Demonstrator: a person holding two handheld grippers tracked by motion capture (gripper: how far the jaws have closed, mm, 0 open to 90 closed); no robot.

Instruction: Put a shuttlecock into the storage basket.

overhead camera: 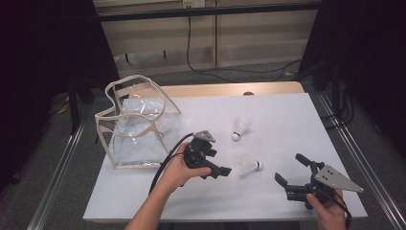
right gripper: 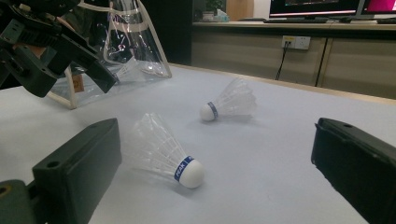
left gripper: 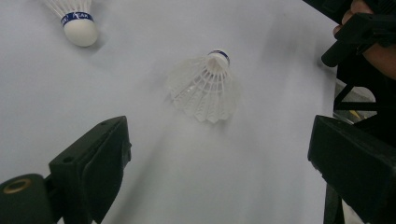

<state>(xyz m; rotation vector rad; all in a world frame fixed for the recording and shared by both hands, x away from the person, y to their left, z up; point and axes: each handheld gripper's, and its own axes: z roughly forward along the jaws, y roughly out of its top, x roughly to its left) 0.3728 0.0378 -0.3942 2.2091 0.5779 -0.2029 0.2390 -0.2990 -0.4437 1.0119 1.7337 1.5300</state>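
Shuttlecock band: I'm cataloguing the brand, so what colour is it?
Blue, with white lettering, around the near shuttlecock's white cork; the right gripper view shows it best.

On my high view, the table (overhead camera: 287, 191) has a matt, smooth pale sheet top with a wood edge at the far side. The bag (overhead camera: 139, 127) is glossy clear plastic, bound in cream cloth tape. The near shuttlecock (overhead camera: 248, 165) has a translucent white plastic skirt and a smooth white cap. Both claws, left (overhead camera: 218, 168) and right (overhead camera: 291, 169), are matt black plastic; the right one carries a grey metal plate.
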